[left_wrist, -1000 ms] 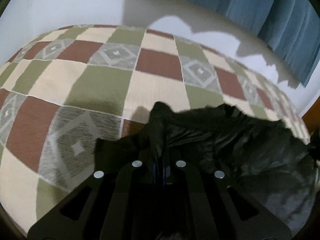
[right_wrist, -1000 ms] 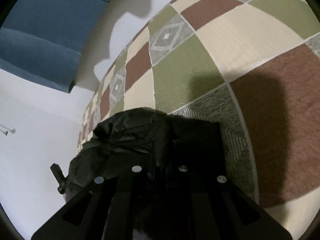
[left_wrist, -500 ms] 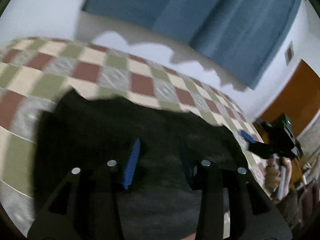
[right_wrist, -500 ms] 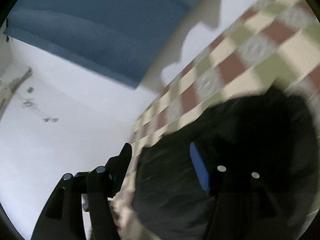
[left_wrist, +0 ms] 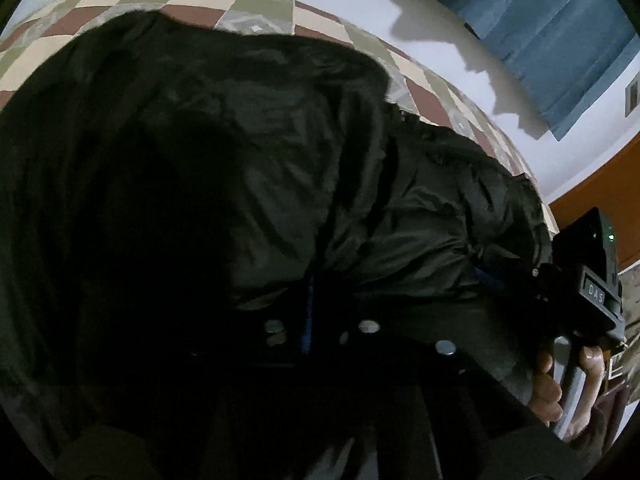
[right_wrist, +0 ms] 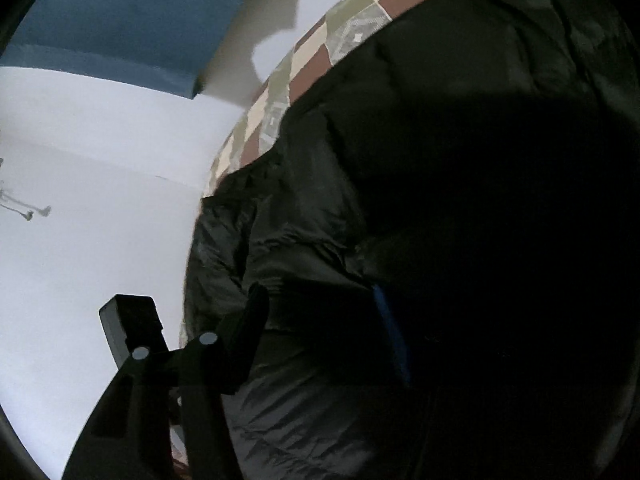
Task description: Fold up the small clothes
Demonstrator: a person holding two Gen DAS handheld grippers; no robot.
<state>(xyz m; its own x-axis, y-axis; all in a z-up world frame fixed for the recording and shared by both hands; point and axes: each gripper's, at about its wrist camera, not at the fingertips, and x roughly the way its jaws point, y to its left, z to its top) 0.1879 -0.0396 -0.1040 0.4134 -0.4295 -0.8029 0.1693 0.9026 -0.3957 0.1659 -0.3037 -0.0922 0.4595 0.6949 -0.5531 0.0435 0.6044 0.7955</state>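
A black, shiny garment (left_wrist: 280,168) lies spread over the checkered cloth (left_wrist: 256,0) and fills most of both views (right_wrist: 460,140). My left gripper (left_wrist: 308,300) is low against its near edge; the fingers stand close together with a fold of black fabric between them and a blue pad edge showing. My right gripper (right_wrist: 320,332) is open, its black left finger (right_wrist: 244,340) and blue-padded right finger (right_wrist: 390,332) wide apart over the garment's near edge. The right gripper's body and the hand holding it (left_wrist: 568,372) show at the right of the left wrist view.
The checkered cloth covers a raised surface that ends near a white wall (right_wrist: 100,160). Blue curtains (left_wrist: 552,20) hang behind. An orange-brown panel (left_wrist: 600,188) stands at the far right. The other gripper's body (right_wrist: 128,324) shows at the lower left of the right wrist view.
One second ago both grippers were shut on the bunched garment. Both then opened and the garment now lies spread out. The left gripper has since closed on the near edge; the right stays open.
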